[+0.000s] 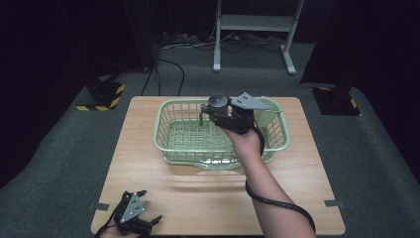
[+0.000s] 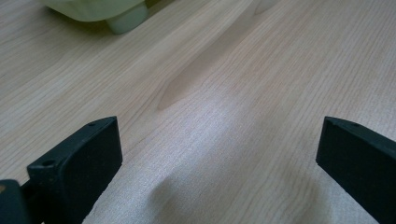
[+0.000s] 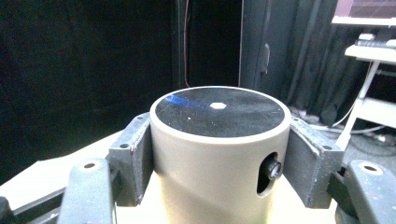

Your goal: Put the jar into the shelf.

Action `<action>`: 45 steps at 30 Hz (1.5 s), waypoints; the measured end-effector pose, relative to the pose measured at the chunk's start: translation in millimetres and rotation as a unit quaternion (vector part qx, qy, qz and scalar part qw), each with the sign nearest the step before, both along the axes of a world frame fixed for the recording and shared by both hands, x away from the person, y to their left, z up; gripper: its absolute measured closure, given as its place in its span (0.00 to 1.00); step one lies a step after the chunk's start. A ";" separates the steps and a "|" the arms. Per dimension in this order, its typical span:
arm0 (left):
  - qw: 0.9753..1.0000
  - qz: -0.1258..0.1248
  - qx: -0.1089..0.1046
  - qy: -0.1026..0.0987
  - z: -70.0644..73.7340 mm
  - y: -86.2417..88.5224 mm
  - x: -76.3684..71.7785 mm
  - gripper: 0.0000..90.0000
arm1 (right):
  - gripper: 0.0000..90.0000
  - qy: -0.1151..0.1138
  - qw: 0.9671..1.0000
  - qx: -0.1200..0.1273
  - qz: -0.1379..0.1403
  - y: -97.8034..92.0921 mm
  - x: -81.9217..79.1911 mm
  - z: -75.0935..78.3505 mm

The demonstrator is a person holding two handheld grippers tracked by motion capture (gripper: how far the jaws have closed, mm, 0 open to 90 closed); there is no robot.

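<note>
Two hand-held grippers are at work over a pale wooden table (image 1: 163,198) with a visible grain. The right gripper (image 1: 218,115) is lifted above the far part of a light green plastic lattice basket (image 1: 171,144), which sits on the far half of the table. Its jaws are clamped on a squat grey cylinder with a flat black top (image 1: 218,102); in the right gripper view that cylinder (image 3: 219,154) stands upright between the two jaws, both pressing its sides, a small white hexagonal mark at the middle of the dark top and an oval slot with a screw head inside low on its wall. The cylinder is held in the air over the basket, clear of the basket's mesh floor. The person's right hand (image 1: 246,141) grips the tool from behind, the forearm reaching in from the near edge, a black ribbed cable (image 1: 277,203) looping over the table beside it.

The left gripper (image 1: 147,210) lies low at the near left corner of the table, well apart from the basket, its jaws spread wide with nothing between them. The left gripper view shows bare wood between the two black jaws and a foot of the green basket (image 2: 127,21) at the top edge.

Beyond the table, a white metal stand (image 1: 255,29) rests on the grey carpet (image 1: 376,148).
</note>
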State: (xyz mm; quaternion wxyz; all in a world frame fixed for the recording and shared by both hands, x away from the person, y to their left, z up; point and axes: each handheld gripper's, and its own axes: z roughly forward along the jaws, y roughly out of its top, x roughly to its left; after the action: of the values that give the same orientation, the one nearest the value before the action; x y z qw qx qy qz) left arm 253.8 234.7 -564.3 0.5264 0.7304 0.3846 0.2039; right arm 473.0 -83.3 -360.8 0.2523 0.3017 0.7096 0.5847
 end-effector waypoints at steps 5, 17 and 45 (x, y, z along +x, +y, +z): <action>1.000 -0.001 -0.001 -0.001 0.2 0.3 -0.1 0.01 | 0.37 0.029 1.000 -0.009 -0.002 1.0 9.1 -8.5; 1.000 -0.001 -0.002 -0.002 0.0 -0.1 -0.4 0.01 | 0.37 0.071 0.997 -0.033 -0.003 6.3 17.8 -17.0; 1.000 -0.003 -0.001 0.000 0.2 0.3 -0.3 0.01 | 0.36 0.097 0.992 -0.074 0.006 6.7 24.8 -27.1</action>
State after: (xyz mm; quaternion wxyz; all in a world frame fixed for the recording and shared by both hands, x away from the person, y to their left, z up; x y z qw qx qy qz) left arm 253.5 235.0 -564.1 0.5277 0.7311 0.3825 0.2018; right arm 497.9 -76.5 -388.0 0.2002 0.3331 0.7741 0.4998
